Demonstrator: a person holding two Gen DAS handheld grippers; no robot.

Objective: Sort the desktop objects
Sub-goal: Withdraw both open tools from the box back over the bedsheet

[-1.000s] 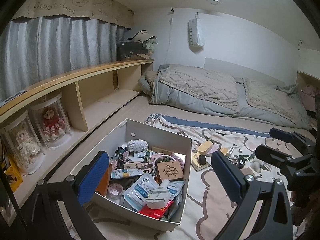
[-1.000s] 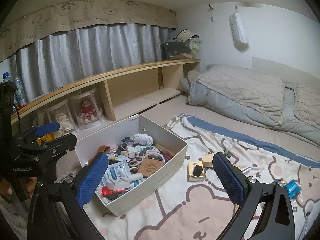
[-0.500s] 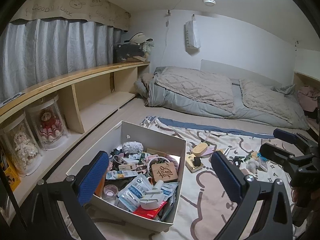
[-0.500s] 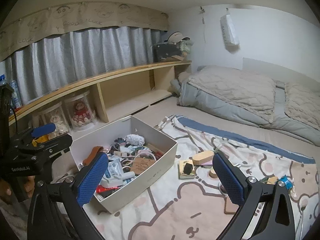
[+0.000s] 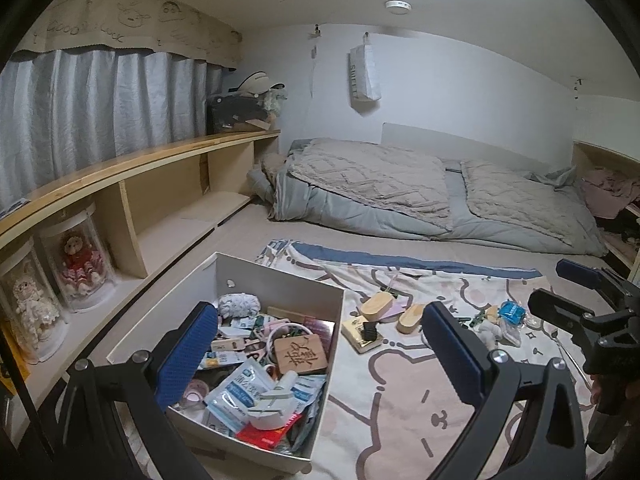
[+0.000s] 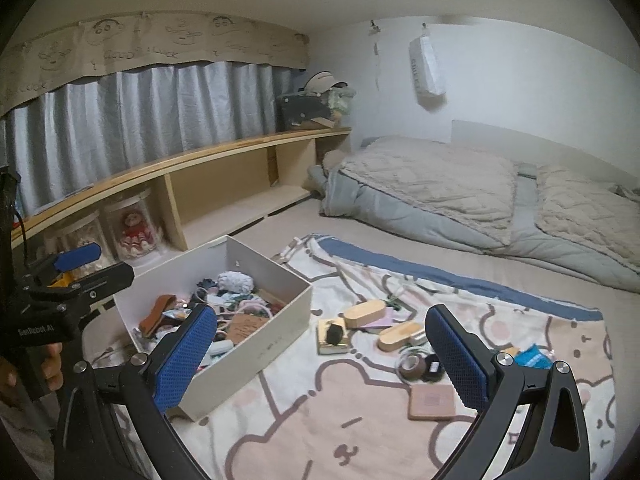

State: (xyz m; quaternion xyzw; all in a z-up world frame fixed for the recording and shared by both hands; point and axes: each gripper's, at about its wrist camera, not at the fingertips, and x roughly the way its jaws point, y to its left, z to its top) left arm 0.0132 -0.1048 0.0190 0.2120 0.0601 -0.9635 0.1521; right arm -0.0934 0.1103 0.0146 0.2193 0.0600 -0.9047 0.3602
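Note:
A white box [image 5: 280,280] full of small clutter, with a wooden plaque [image 5: 306,356] on top, sits on a bear-print blanket [image 6: 320,420]. To its right lie two wooden ovals [image 6: 362,314] [image 6: 400,334], a yellow pad with a black clip [image 6: 332,336], a tape roll [image 6: 412,364], a pink square coaster [image 6: 432,400] and a blue packet [image 5: 512,311]. My left gripper [image 5: 320,352] hovers open over the box's right wall. My right gripper [image 6: 320,356] hangs open above the blanket, between the box [image 6: 280,336] and the loose items. Neither gripper holds anything.
A long wooden shelf [image 5: 160,184] runs along the left, with two dolls in clear cases [image 5: 80,256] under it. A folded grey quilt [image 5: 400,192] lies across the back. A hand [image 6: 24,376] holds the left gripper's handle at the left edge.
Both views have swung to the right, so the box sits further left and more loose items on the blanket show. Both grippers stay open and empty.

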